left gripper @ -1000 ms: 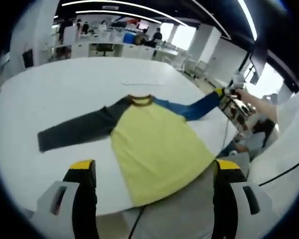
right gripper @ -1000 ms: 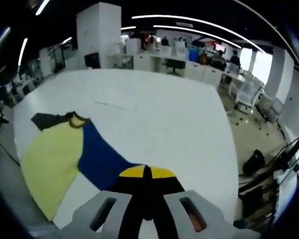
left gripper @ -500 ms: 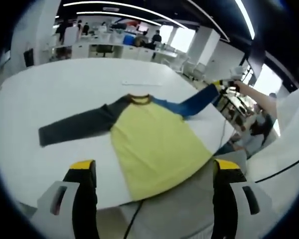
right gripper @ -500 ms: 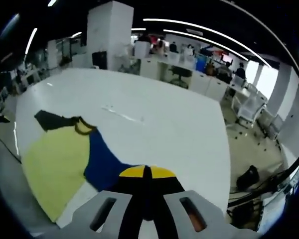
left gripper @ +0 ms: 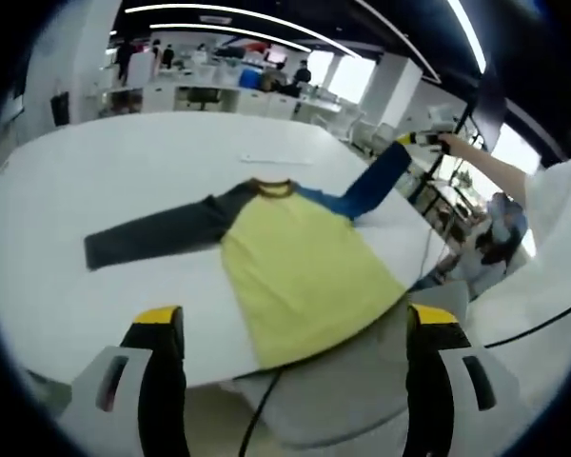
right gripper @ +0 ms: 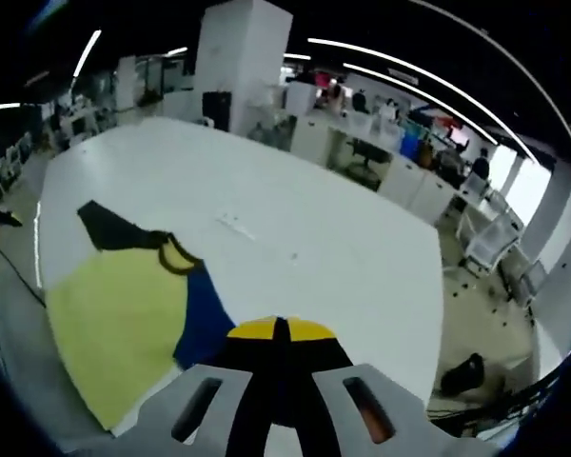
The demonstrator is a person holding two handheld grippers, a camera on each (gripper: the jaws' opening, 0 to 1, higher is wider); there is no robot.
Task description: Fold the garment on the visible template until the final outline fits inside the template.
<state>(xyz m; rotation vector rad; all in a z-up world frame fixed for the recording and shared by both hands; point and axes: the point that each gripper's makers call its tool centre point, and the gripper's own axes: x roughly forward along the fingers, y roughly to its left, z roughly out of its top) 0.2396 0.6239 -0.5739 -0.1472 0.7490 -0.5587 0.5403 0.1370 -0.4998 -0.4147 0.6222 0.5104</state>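
The shirt [left gripper: 300, 257] lies flat on the white table [left gripper: 105, 152], yellow body near the table edge, dark sleeve [left gripper: 152, 240] stretched out to the side. My right gripper [right gripper: 279, 330] is closed on the cuff of the blue sleeve [left gripper: 371, 186]; in the left gripper view I see this sleeve rising from the shoulder up into the air. A second ago the sleeve was low and almost lying on the table, now it is lifted high and pulled straight, and in the right gripper view less of the blue cloth [right gripper: 203, 319] shows than before. I think this means the first fold is starting: the sleeve is ready to be carried over the yellow body. My left gripper [left gripper: 295, 328] is wide open and holds nothing; it hangs off the table edge, well apart from the shirt. I cannot make out a template outline on the table.
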